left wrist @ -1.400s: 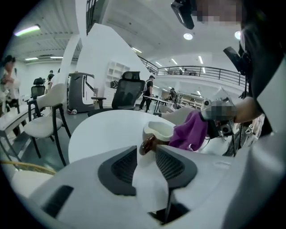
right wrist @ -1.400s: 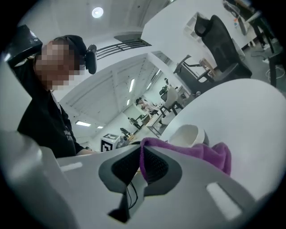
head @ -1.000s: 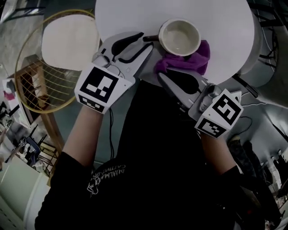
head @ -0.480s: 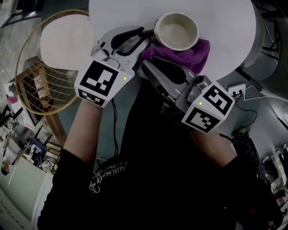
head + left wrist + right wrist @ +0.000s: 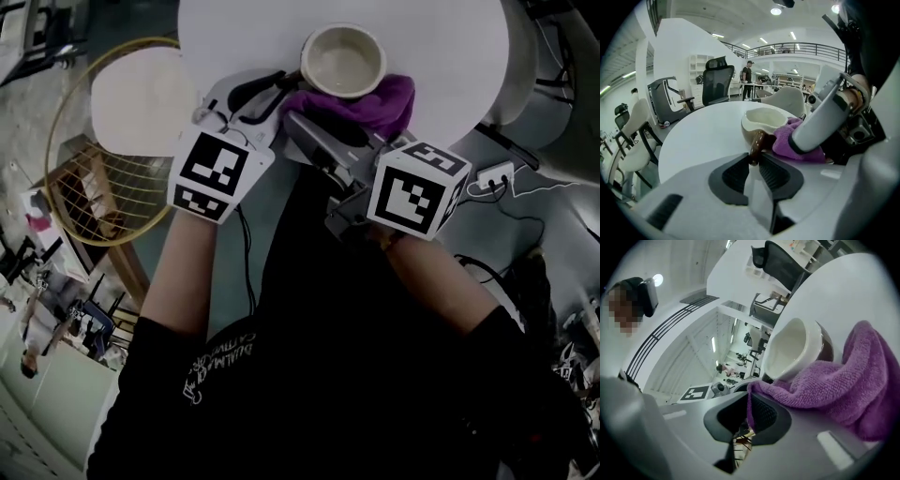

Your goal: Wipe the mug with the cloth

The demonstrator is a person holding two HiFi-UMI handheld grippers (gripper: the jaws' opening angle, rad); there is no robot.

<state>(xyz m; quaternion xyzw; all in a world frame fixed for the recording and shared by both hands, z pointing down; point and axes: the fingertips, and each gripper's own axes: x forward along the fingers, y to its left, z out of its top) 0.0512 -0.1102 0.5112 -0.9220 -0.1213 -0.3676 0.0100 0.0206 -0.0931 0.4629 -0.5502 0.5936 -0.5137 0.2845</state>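
Observation:
A mug (image 5: 342, 61), cream inside and brown outside, stands near the front edge of the round white table (image 5: 441, 47). Its brown handle (image 5: 756, 144) sits between the tips of my left gripper (image 5: 286, 82) (image 5: 753, 158), whose jaws are closing and touch it on both sides. A purple cloth (image 5: 375, 98) (image 5: 843, 380) lies against the mug's near side. My right gripper (image 5: 292, 122) (image 5: 749, 401) is shut on an edge of the cloth, close under the mug (image 5: 792, 350). In the left gripper view the right gripper (image 5: 820, 117) lies over the cloth (image 5: 787, 140).
A chair with a pale seat and gold wire frame (image 5: 141, 94) stands left of the table. A white power strip and cables (image 5: 492, 178) lie on the floor at the right. Office chairs (image 5: 715, 84) and a standing person (image 5: 747, 77) are far behind the table.
The left jaws have narrowed round the mug's handle. The right gripper has swung left and up with the cloth, drawing it against the mug's near side.

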